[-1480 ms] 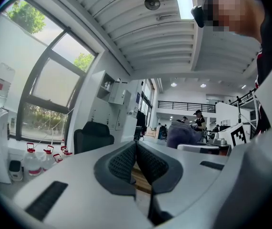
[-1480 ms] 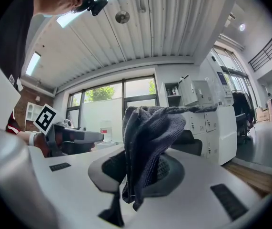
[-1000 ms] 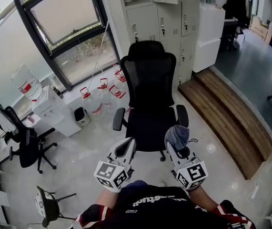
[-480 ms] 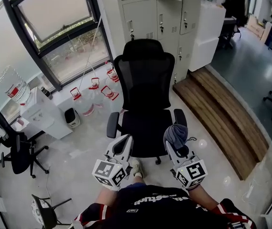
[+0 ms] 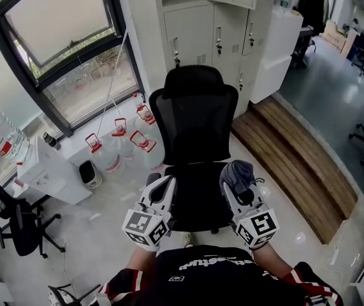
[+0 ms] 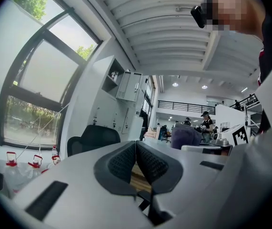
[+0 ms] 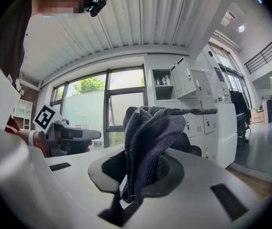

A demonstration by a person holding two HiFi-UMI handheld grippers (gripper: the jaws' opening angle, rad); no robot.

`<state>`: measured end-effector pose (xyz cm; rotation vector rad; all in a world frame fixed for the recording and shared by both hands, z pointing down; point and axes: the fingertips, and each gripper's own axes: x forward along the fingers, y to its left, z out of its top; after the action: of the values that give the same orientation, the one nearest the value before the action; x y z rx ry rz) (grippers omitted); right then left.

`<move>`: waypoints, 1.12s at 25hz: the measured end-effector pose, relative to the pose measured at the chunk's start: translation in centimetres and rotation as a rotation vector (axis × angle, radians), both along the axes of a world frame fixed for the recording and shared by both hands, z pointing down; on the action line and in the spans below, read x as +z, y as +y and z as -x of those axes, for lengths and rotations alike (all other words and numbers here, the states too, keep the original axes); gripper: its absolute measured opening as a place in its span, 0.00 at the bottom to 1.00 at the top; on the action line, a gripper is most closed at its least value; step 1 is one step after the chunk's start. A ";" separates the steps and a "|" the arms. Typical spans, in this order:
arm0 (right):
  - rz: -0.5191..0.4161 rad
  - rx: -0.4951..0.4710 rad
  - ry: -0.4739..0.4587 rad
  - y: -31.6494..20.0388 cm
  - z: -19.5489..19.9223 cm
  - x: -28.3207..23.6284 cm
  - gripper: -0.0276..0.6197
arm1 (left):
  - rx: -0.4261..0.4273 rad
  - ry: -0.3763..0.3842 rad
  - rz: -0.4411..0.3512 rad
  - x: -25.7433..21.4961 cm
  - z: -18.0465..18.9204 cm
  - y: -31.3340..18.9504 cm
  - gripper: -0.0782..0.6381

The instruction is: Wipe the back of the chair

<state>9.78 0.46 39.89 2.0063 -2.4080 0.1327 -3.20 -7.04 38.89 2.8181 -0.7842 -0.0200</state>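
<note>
- While the black office chair [image 5: 194,116] is standing straight ahead on the floor [image 5: 105,228], its backrest is rising just beyond the two raised grippers.
- The right gripper [image 7: 143,168] is clamping a bunched grey cloth [image 7: 150,128] (one loose thread is sticking out sideways).
- The left gripper [image 6: 136,163] is carrying nothing, its jaws pressing together.
- Water jugs [image 5: 119,146] are standing left of the chair.

Dark-framed window [image 5: 54,37] upper left, daylight through it. White lockers [image 5: 213,24] top centre. Red-capped water jugs [image 5: 113,158] on pale glossy floor [image 5: 105,234] below the window, white cabinet [image 5: 48,171] at left. Wooden step [image 5: 290,152] running diagonally at right. Spare office chair [image 5: 19,225] lower left.
</note>
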 end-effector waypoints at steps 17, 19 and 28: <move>0.068 0.113 0.005 -13.0 -3.1 1.0 0.16 | 0.070 0.010 0.050 1.2 -1.7 -13.8 0.14; 0.077 0.118 0.002 -14.1 -4.2 1.5 0.16 | 0.069 0.004 0.054 1.4 -2.4 -14.6 0.14; 0.103 0.138 -0.011 -19.6 -11.1 3.3 0.16 | 0.054 -0.030 0.061 2.2 -8.1 -19.7 0.14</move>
<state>20.86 -19.16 43.16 2.1293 -2.2183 0.2632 4.88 -26.76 41.08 2.7869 -0.7023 0.0536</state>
